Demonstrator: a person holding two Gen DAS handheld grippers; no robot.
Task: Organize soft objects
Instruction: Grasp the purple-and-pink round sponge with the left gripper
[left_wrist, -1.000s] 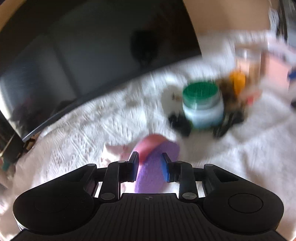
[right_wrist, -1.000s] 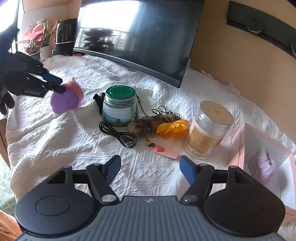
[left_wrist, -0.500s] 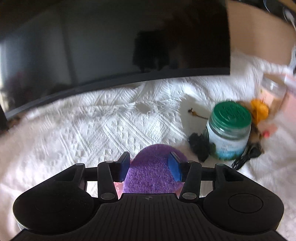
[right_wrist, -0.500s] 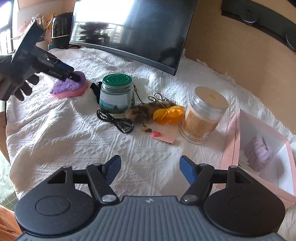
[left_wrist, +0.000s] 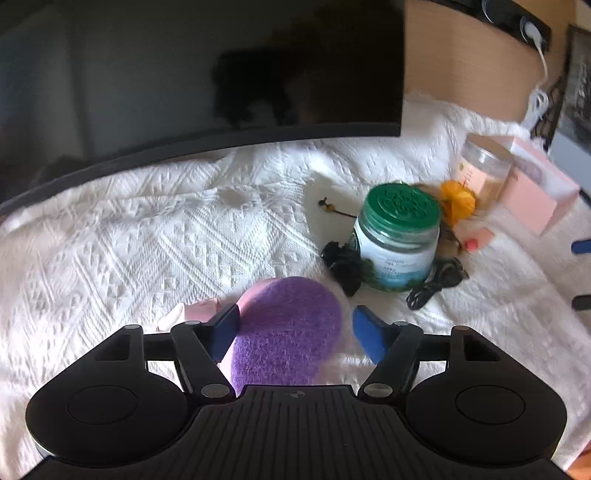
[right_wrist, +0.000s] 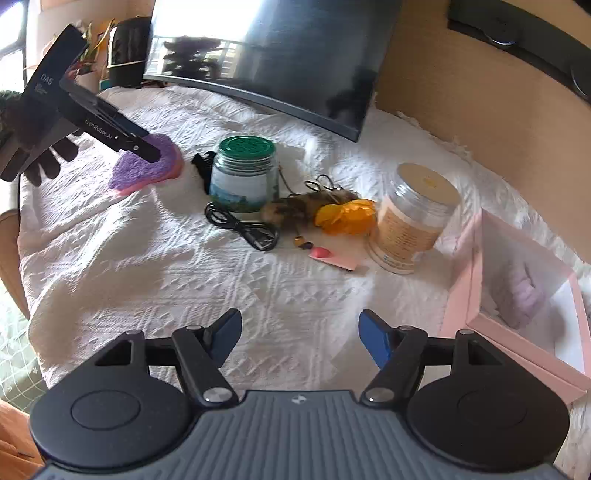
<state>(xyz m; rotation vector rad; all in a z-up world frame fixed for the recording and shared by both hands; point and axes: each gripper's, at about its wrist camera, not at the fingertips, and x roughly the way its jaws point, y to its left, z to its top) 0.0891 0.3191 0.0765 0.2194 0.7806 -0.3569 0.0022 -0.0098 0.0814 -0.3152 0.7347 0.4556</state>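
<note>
L gripper (left_wrist: 293, 328) jaws just been opening, now spread w/ purple sponge (left_wrist: 286, 332) between, lying on white cloth (left_wrist: 147, 240) near left edge. R gripper (right_wrist: 297, 334) spread, empty.

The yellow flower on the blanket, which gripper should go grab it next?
Probably the right gripper. It is open and holds nothing, and the yellow flower lies just ahead of it. The left gripper is far off, its jaws just opened around the purple sponge.
</note>
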